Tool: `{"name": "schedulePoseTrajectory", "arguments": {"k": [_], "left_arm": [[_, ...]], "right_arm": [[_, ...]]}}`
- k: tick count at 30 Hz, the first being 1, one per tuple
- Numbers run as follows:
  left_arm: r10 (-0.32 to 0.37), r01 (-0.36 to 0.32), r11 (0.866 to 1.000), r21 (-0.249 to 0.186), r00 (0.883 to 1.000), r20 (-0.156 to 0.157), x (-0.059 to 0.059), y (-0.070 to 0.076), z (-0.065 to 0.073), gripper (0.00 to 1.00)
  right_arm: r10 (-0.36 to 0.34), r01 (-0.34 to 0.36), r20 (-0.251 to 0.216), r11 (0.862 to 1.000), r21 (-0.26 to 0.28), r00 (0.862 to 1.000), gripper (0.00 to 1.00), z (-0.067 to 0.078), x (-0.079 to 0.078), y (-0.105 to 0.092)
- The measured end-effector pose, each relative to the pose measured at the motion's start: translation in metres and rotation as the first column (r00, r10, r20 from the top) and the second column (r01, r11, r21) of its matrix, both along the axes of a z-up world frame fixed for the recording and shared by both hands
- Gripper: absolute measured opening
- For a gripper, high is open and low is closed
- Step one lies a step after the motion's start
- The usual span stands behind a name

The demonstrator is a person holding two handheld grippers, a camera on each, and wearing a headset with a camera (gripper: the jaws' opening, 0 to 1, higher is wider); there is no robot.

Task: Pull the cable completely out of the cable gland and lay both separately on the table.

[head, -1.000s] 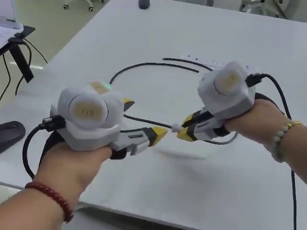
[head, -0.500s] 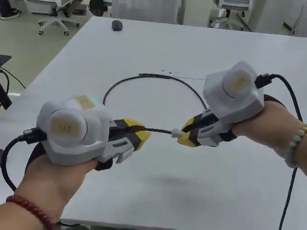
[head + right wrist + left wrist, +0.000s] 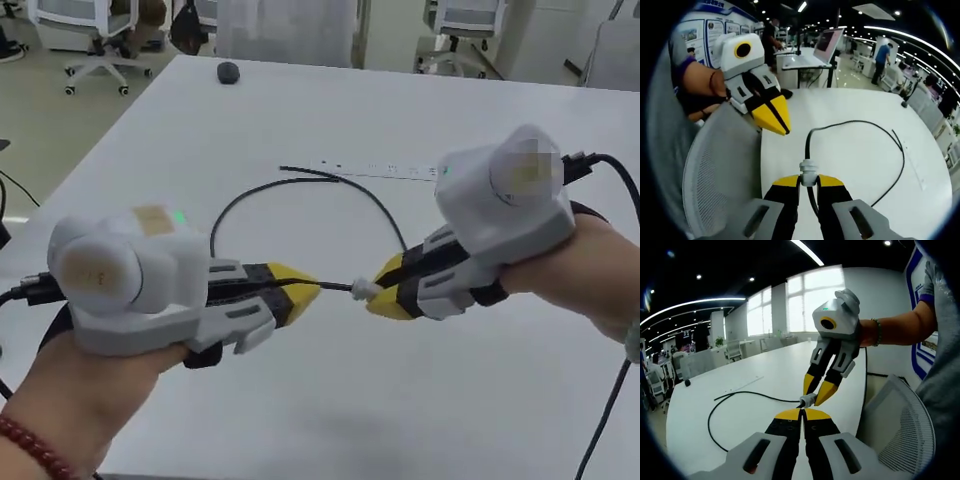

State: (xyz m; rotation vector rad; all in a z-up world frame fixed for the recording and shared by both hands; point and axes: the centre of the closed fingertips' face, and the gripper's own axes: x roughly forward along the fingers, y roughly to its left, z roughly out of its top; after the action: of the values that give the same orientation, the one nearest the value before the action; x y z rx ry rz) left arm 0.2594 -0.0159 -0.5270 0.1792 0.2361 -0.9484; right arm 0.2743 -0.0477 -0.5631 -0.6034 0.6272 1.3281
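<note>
The two tools meet nose to nose above the white table, and the reason seems plain enough: one has to anchor the fitting while the other draws the wire through it. The right gripper is clamped on the small white cable gland. In the right gripper view the gland sits squeezed between the yellow tips, with the wire passing on down between the jaws. The left gripper is clenched too, its yellow tips pressed together on the black cable just beside the gland. That leaves a short taut stretch between the tools.

Both gland and cable are held up in the air, not lying on the table. The gland is not yet off, as the cable runs into it on one side and out the other.

The cable itself is thin, black and limp. Its slack curls in a wide loop across the tabletop behind the grippers, with a loose end lying near the middle of the table. The gland is a stubby, pale plastic piece, ridged around its collar. Gripping so close to it probably keeps the soft cable from merely bending when pulled.
</note>
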Motion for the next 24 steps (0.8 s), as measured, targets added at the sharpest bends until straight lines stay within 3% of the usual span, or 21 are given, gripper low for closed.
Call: {"name": "schedulePoseTrajectory", "arguments": {"k": [3, 8, 11, 13, 16, 17, 19, 20, 21, 23, 24], "left_arm": [[-0.056, 0.056, 0.998, 0.000, 0.998, -0.003, -0.007, -0.005, 0.002, 0.02], [-0.103, 0.103, 0.994, 0.024, 0.995, 0.010, -0.010, -0.009, 0.004, 0.02], [-0.163, 0.162, 0.987, 0.009, 0.986, 0.024, -0.013, -0.017, 0.012, 0.02], [-0.177, 0.175, 0.984, 0.037, 0.983, 0.054, -0.010, -0.017, 0.014, 0.02], [-0.195, 0.193, 0.980, 0.040, 0.980, 0.048, -0.004, -0.017, 0.014, 0.02], [-0.241, 0.240, 0.970, 0.021, 0.967, 0.077, -0.006, -0.022, 0.021, 0.02], [-0.243, 0.242, 0.970, 0.026, 0.967, 0.073, -0.002, -0.020, 0.020, 0.02], [-0.286, 0.284, 0.958, 0.032, 0.955, 0.078, -0.004, -0.022, 0.020, 0.02], [-0.273, 0.271, 0.962, 0.041, 0.958, 0.083, 0.001, -0.020, 0.019, 0.02], [-0.316, 0.313, 0.949, 0.042, 0.946, 0.069, -0.002, -0.022, 0.017, 0.02], [-0.314, 0.310, 0.949, 0.050, 0.946, 0.085, 0.001, -0.022, 0.018, 0.02]], "right_arm": [[0.022, -0.022, -0.001, 1.000, 0.001, 1.000, 0.08, 0.004, -0.007, -0.001], [0.042, -0.042, 0.002, 0.999, -0.004, 0.999, 0.08, 0.008, -0.012, -0.005], [0.046, -0.046, -0.007, 0.999, 0.003, 0.999, 0.08, 0.011, -0.014, -0.007], [0.052, -0.052, -0.013, 0.999, 0.014, 0.999, 0.08, 0.015, -0.014, -0.007], [0.056, -0.055, -0.024, 0.998, 0.028, 0.998, 0.08, 0.020, -0.014, -0.009], [0.062, -0.061, -0.029, 0.998, 0.034, 0.998, 0.08, 0.021, -0.015, -0.008], [0.066, -0.064, -0.042, 0.997, 0.041, 0.997, 0.08, 0.023, -0.016, -0.008], [0.068, -0.067, -0.046, 0.997, 0.041, 0.997, 0.08, 0.024, -0.017, -0.009], [0.075, -0.073, -0.047, 0.996, 0.043, 0.996, 0.08, 0.024, -0.018, -0.008], [0.080, -0.078, -0.057, 0.996, 0.045, 0.995, 0.08, 0.025, -0.019, -0.008], [0.082, -0.079, -0.061, 0.996, 0.046, 0.995, 0.08, 0.025, -0.020, -0.007]]}}
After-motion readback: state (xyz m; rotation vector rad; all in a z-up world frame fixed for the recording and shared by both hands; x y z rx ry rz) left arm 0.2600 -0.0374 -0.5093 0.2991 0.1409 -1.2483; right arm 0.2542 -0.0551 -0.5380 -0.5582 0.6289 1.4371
